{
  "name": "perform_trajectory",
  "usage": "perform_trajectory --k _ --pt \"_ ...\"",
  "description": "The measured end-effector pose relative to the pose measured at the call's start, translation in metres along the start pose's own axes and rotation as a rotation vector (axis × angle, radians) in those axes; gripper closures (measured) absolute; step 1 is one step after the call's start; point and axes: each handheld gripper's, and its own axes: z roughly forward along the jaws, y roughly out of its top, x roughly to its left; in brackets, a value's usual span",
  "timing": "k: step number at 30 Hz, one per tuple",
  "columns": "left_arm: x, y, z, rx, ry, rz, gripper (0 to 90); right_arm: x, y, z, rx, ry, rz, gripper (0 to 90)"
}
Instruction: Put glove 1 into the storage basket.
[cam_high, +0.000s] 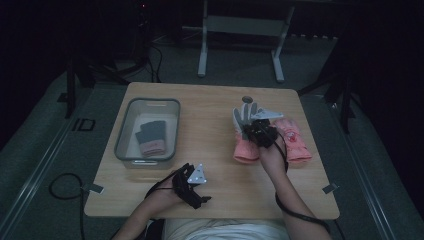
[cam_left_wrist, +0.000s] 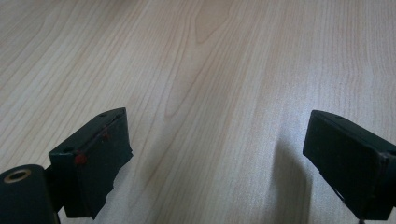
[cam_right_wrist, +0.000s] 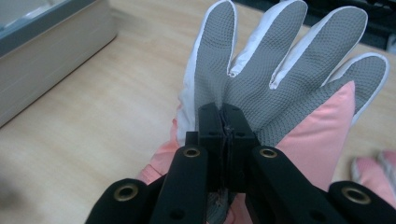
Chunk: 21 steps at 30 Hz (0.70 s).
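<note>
A pink ski glove (cam_high: 246, 146) with a grey palm and white-edged fingers (cam_right_wrist: 261, 70) hangs in my right gripper (cam_high: 256, 129), fingers pointing away from me. In the right gripper view the jaws (cam_right_wrist: 226, 114) are pressed together on the palm fabric near its middle. Its pink partner (cam_high: 294, 140) lies flat on the table just to the right, with its edge (cam_right_wrist: 373, 172) at the lower right of that view. My left gripper (cam_high: 196, 187) rests near the table's front edge. Its jaws (cam_left_wrist: 217, 140) stand wide apart over bare wood with nothing between them.
A clear plastic bin (cam_high: 124, 125) stands at the table's left and holds a dark pair of gloves with a pink cuff (cam_high: 151, 136). The bin's side wall (cam_right_wrist: 51, 51) is at the upper left of the right gripper view. Beyond the wooden table (cam_high: 210, 125) stand white frame legs.
</note>
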Motion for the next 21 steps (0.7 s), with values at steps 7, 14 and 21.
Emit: perform_trajectory --k 7,14,21 --pt "-0.003 0.001 0.002 0.01 -0.001 0.015 7.2 0.028 -0.022 -0.007 0.031 -0.026 0.031 88.1" --pt "-0.005 0.001 0.002 0.005 0.003 0.02 7.2 0.042 -0.039 0.021 0.102 -0.029 0.051 88.0" --pt "-0.004 0.0 0.001 0.003 0.003 0.022 7.2 0.049 -0.048 0.05 0.136 0.009 0.052 87.7"
